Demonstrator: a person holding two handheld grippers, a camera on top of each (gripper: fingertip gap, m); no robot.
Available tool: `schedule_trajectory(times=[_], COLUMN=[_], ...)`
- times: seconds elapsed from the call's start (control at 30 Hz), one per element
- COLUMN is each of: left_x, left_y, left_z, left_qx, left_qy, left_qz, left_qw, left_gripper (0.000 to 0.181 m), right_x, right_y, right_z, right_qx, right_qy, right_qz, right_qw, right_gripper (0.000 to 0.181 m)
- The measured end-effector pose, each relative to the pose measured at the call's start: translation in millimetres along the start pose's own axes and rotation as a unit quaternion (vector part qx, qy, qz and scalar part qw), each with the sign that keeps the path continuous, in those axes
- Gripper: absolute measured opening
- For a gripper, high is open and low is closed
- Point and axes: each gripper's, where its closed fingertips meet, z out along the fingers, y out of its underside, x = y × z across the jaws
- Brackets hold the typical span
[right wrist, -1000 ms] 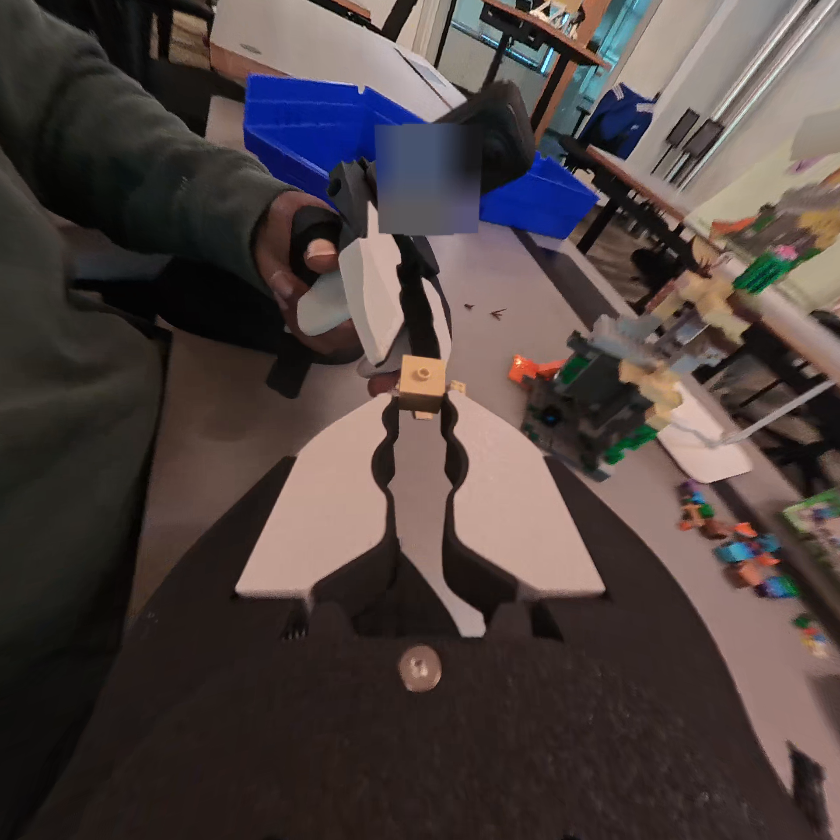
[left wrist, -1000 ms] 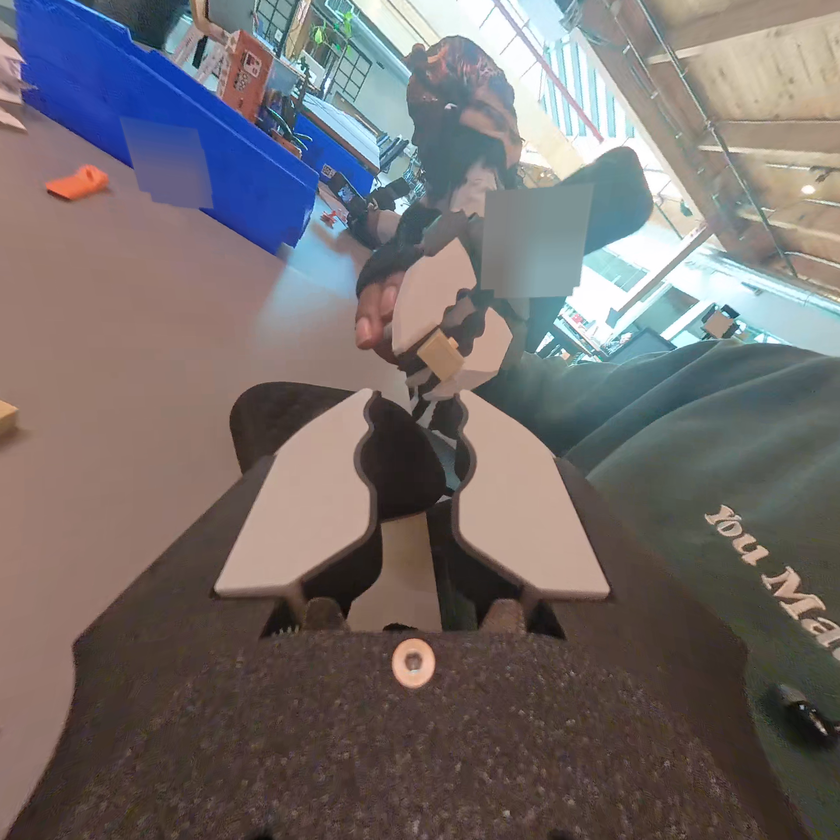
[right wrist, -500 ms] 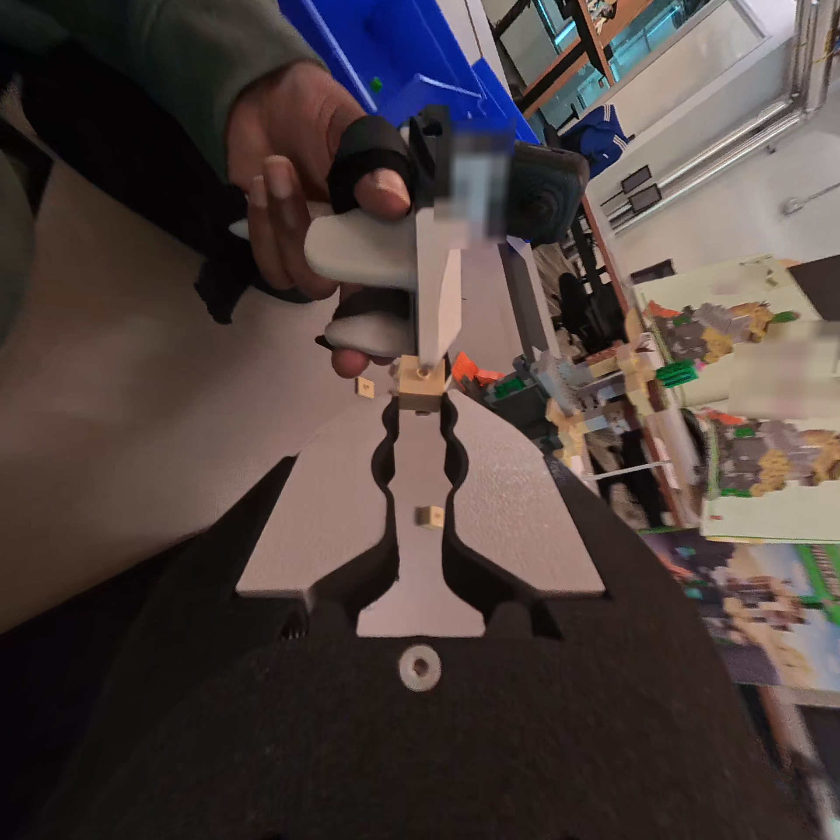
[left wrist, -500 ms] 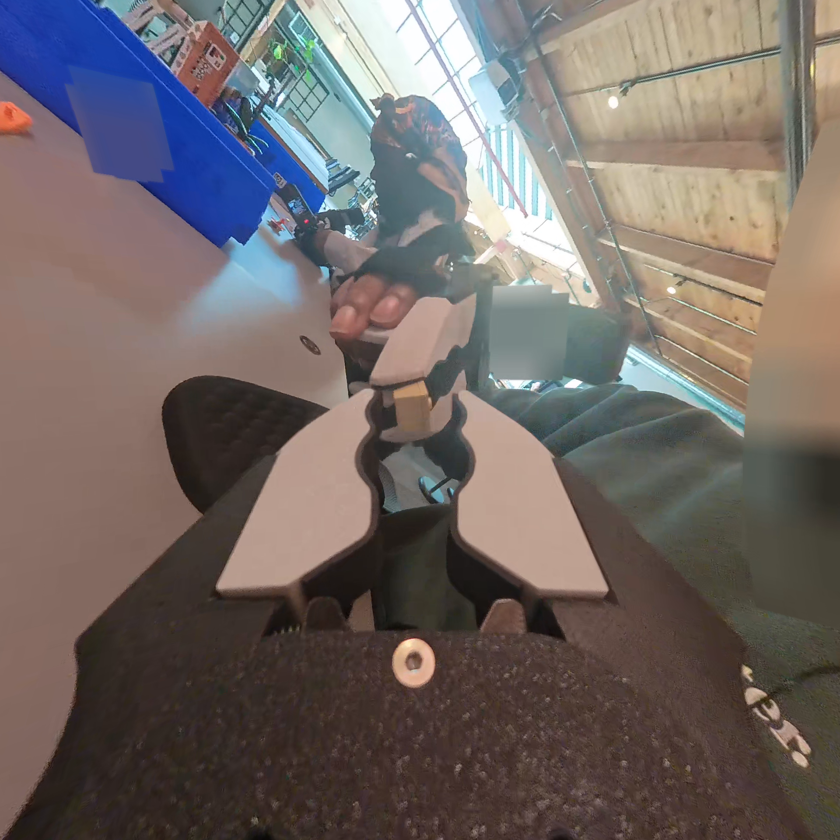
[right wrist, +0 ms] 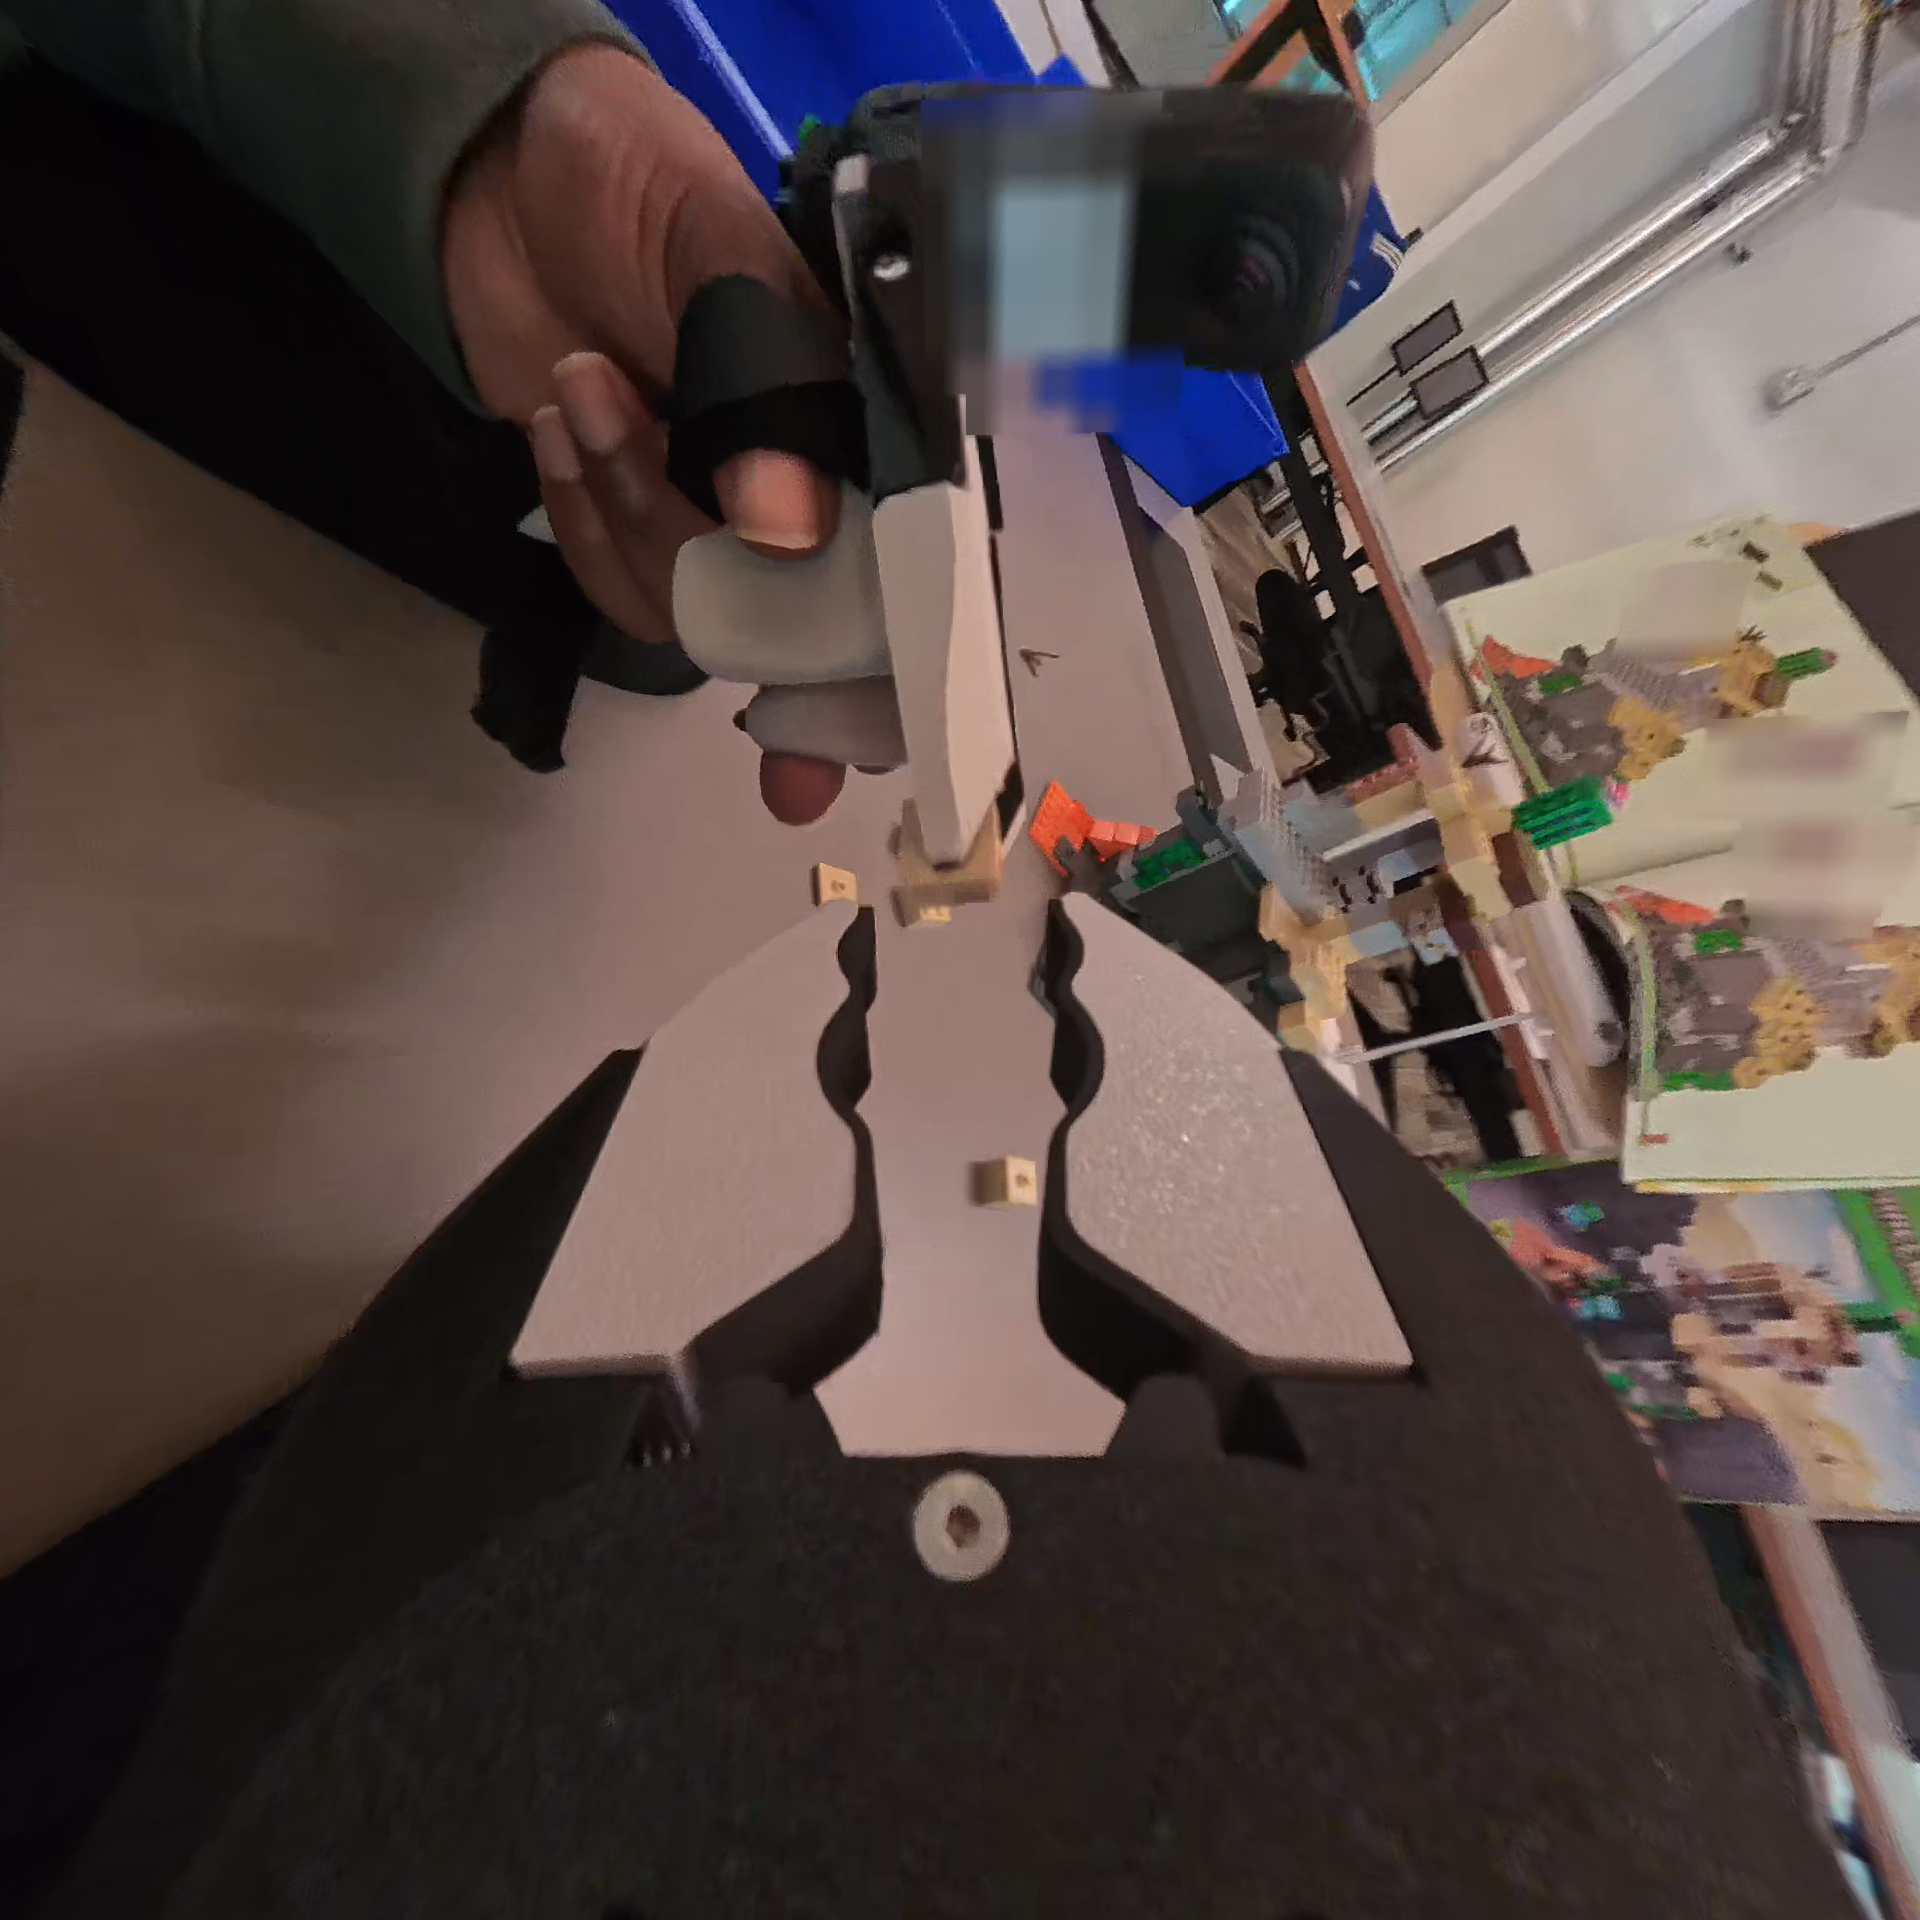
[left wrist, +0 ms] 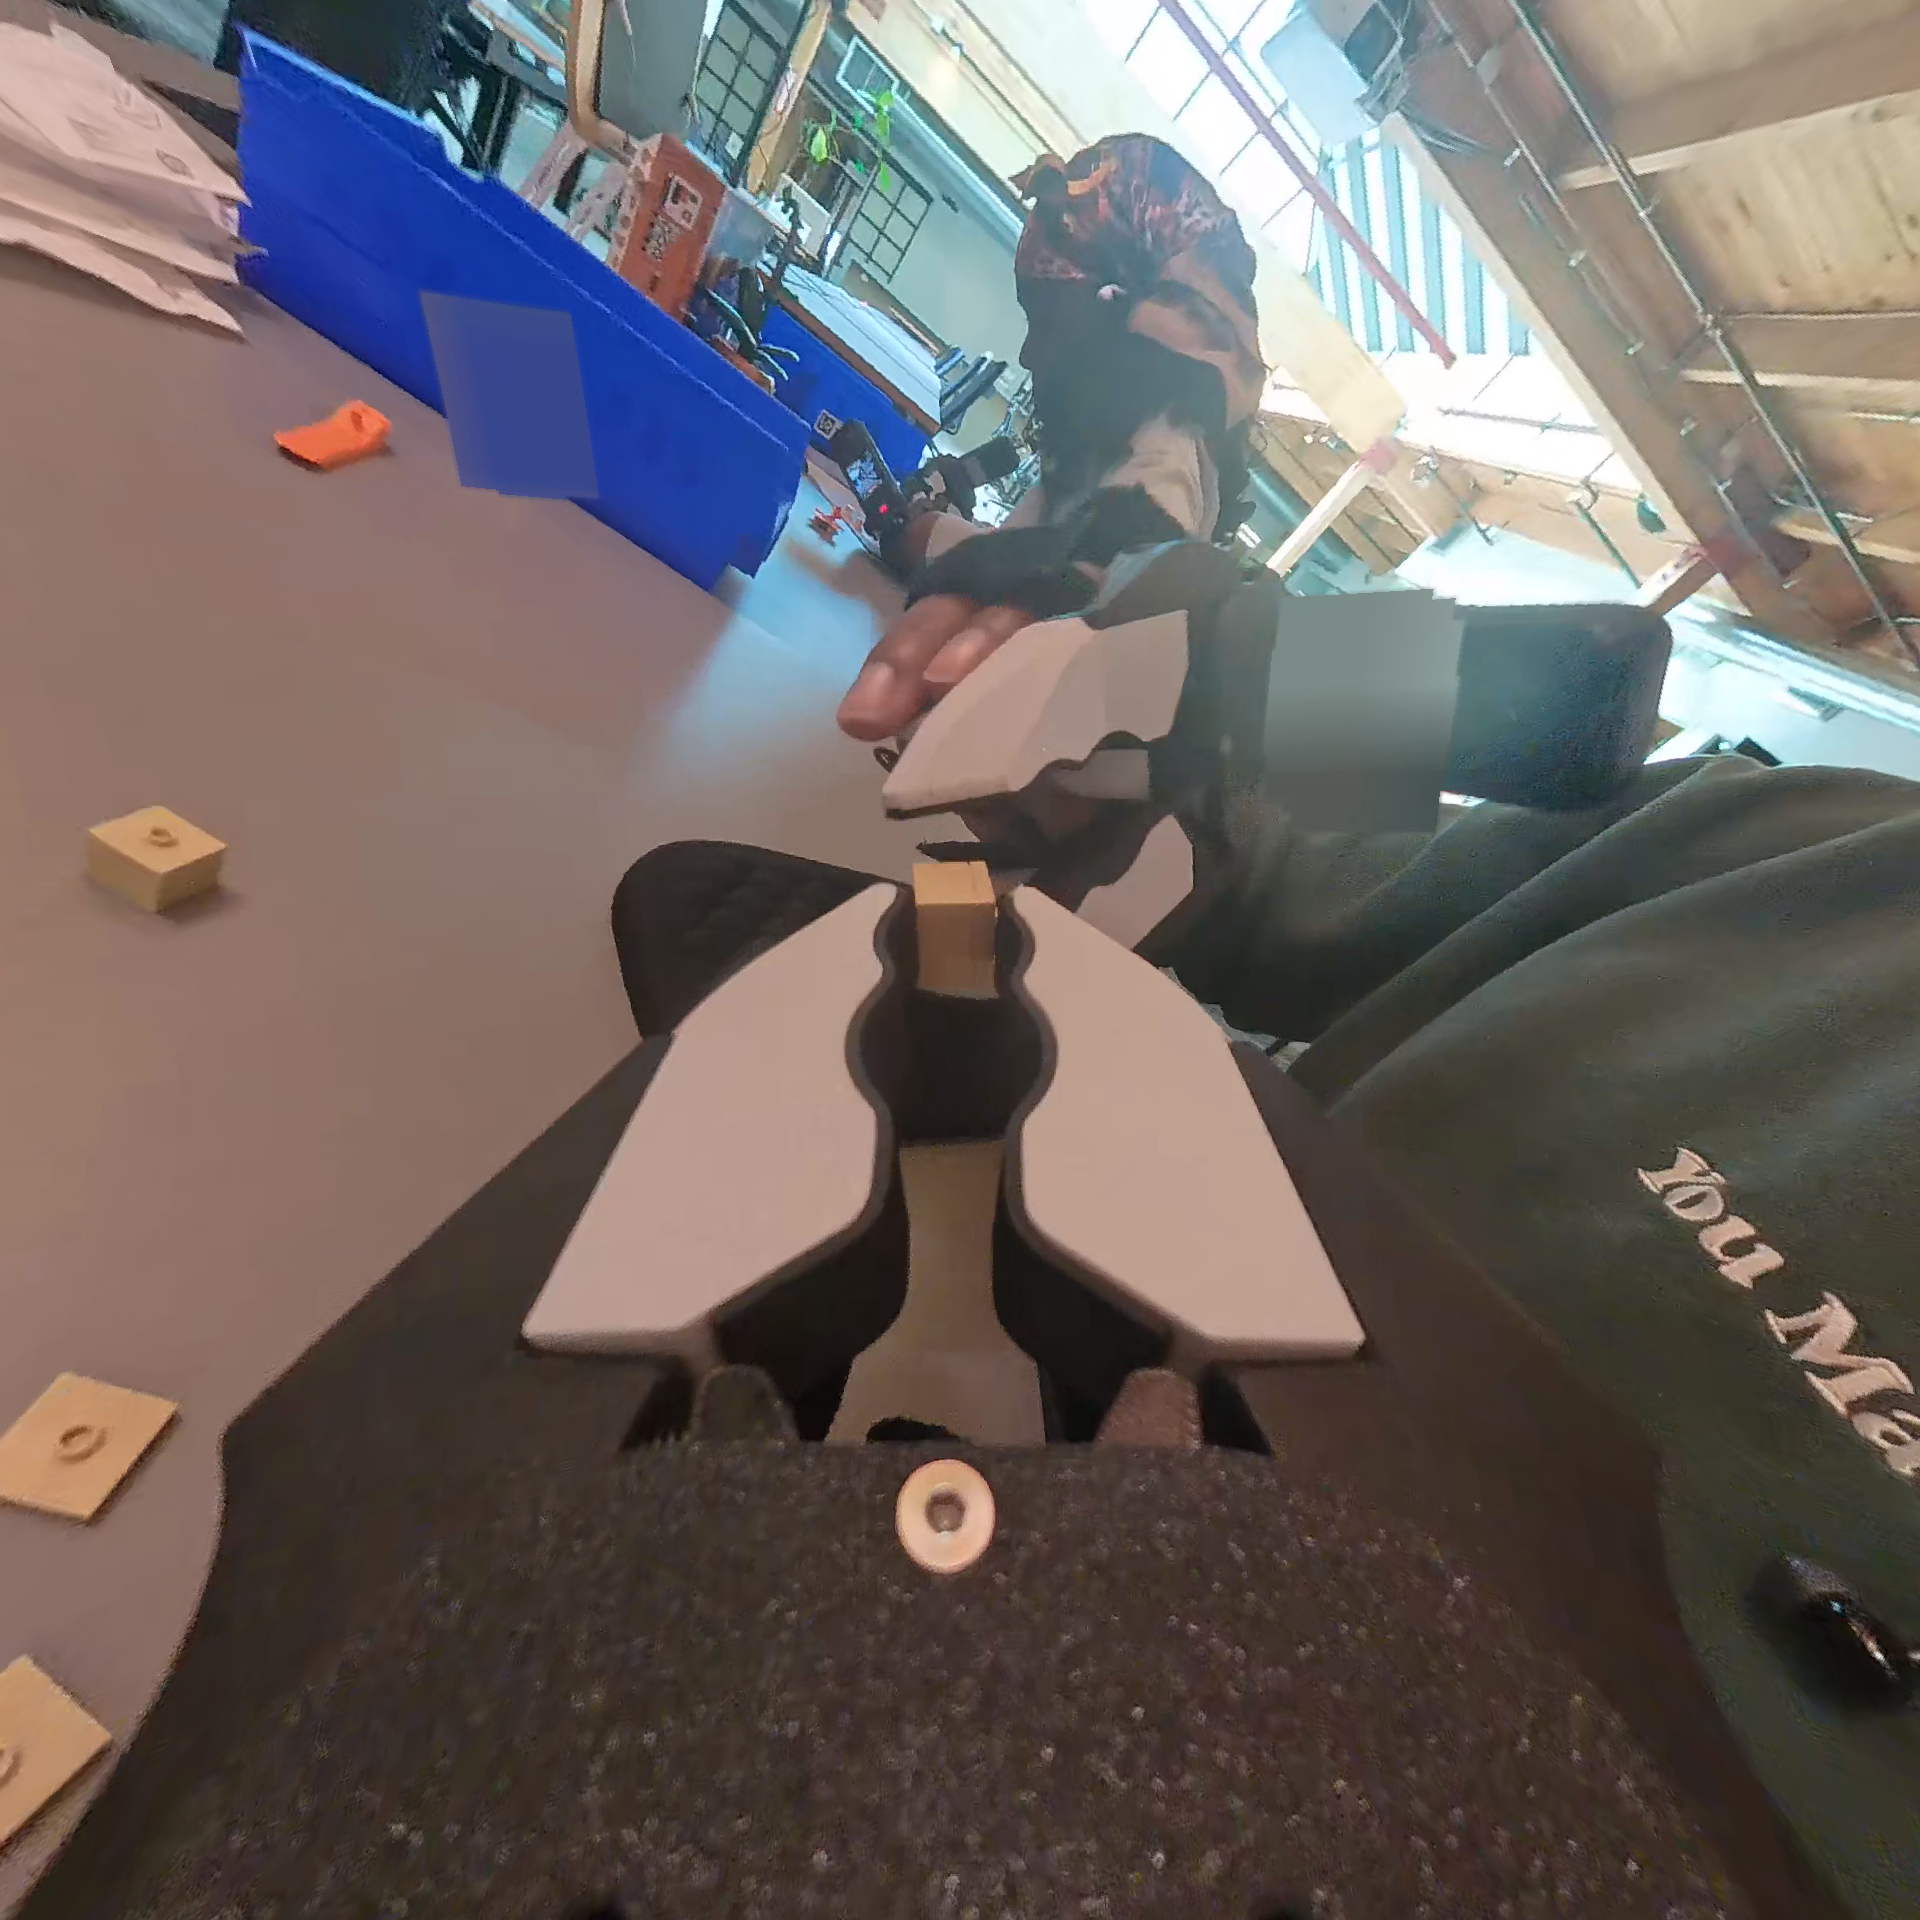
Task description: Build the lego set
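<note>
The left tongs (left wrist: 954,940) pinch a tan brick (left wrist: 954,943) by its sides at their very tips, above the table (left wrist: 343,790); its longer side looks to run along the fingers. Such a shallow grip could let it twist or drop. Beyond, the right tongs (right wrist: 958,920) stand wide, holding nothing.

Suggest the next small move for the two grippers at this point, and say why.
Probably carry the tan brick toward the partly built model. The left gripper is shut on the brick at its tips, while the right gripper stands open with nothing between its fingers, so the brick sits with the left one alone. Other tan pieces lie loose on the table.
</note>
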Motion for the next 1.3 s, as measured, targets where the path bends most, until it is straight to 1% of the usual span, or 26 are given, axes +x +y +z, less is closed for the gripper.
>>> schedule_trajectory(times=[0.03, 0.07, 0.1, 0.17, 0.2, 0.27, 0.3, 0.37, 0.43, 0.5, 0.6, 0.73, 0.83, 0.93, 1.07, 1.13, 1.2, 1.3], left_x=[-1.1, -2.5, -4.3, -11.1, -14.6, -24.0, -30.4, -42.7, -57.3, -63.8, -71.0, -77.9, -85.1, -91.1, -92.5, -92.8, -93.3, -93.7], left_y=[1.0, 1.7, 2.8, 2.1, 3.2, 3.2, 0.9, -4.9, -13.1, -22.0, -30.4, -29.8, -23.5, -17.6, -17.8, -18.0, -18.0, -18.6], left_z=[-0.1, 0.1, 0.4, -1.6, -3.2, -9.3, -15.7, -32.9, -55.2, -75.0, -100.9, -122.7, -128.0, -126.6, -125.8, -126.5, -127.2, -127.4], left_qx=[-0.002, -0.002, -0.004, 0.001, -0.002, -0.003, -0.001, -0.002, -0.002, 0.009, 0.029, 0.049, 0.044, 0.032, 0.03, 0.032, 0.035, 0.038], left_qy=[0.003, 0.006, 0.006, -0.008, -0.022, -0.068, -0.096, -0.15, -0.218, -0.257, -0.299, -0.319, -0.326, -0.329, -0.33, -0.33, -0.33, -0.329], left_qz=[-0.01, -0.018, -0.025, -0.031, -0.024, 0.01, 0.03, 0.072, 0.122, 0.149, 0.163, 0.151, 0.146, 0.146, 0.153, 0.152, 0.15, 0.149], left_qw=[1.0, 1.0, 1.0, 0.999, 0.999, 0.998, 0.995, 0.986, 0.968, 0.955, 0.94, 0.934, 0.933, 0.933, 0.931, 0.931, 0.931, 0.932], left_gripper=[0.015, 0.015, 0.015, 0.014, 0.014, 0.016, 0.022, 0.021, 0.021, 0.02, 0.019, 0.018, 0.018, 0.018, 0.018, 0.018, 0.018, 0.017], right_x=[-2.2, -4.0, -3.6, -1.2, -2.2, -2.3, 2.1, 11.8, 20.7, 24.1, 21.5, 13.3, 10.1, 10.3, 14.2, 20.5, 20.3, -2.0], right_y=[-1.9, -3.3, -3.6, -0.1, 1.8, 10.3, 20.4, 52.1, 85.2, 107.3, 124.3, 140.4, 143.8, 144.8, 144.4, 134.0, 114.4, 79.3], right_z=[3.1, 6.9, 10.3, 16.7, 20.2, 28.3, 33.2, 45.8, 60.2, 73.6, 88.2, 98.8, 102.9, 103.5, 101.6, 99.6, 96.9, 97.0], right_qx=[-0.004, -0.007, -0.012, -0.024, -0.023, -0.015, -0.021, -0.057, -0.096, -0.12, -0.147, -0.184, -0.191, -0.199, -0.209, -0.198, -0.182, -0.16], right_qy=[0.0, 0.0, 0.006, 0.014, 0.002, -0.045, -0.067, -0.12, -0.162, -0.203, -0.252, -0.277, -0.278, -0.28, -0.279, -0.268, -0.269, -0.297], right_qz=[-0.016, -0.032, -0.049, -0.072, -0.063, -0.009, 0.025, 0.093, 0.142, 0.181, 0.205, 0.2, 0.199, 0.199, 0.198, 0.191, 0.185, 0.201], right_qw=[1.0, 0.999, 0.999, 0.997, 0.998, 0.999, 0.997, 0.987, 0.972, 0.955, 0.934, 0.921, 0.92, 0.918, 0.916, 0.923, 0.927, 0.92], right_gripper=[0.031, 0.029, 0.018, 0.017, 0.017, 0.017, 0.017, 0.017, 0.017, 0.017, 0.017, 0.017, 0.017, 0.02, 0.029, 0.031, 0.031, 0.03])
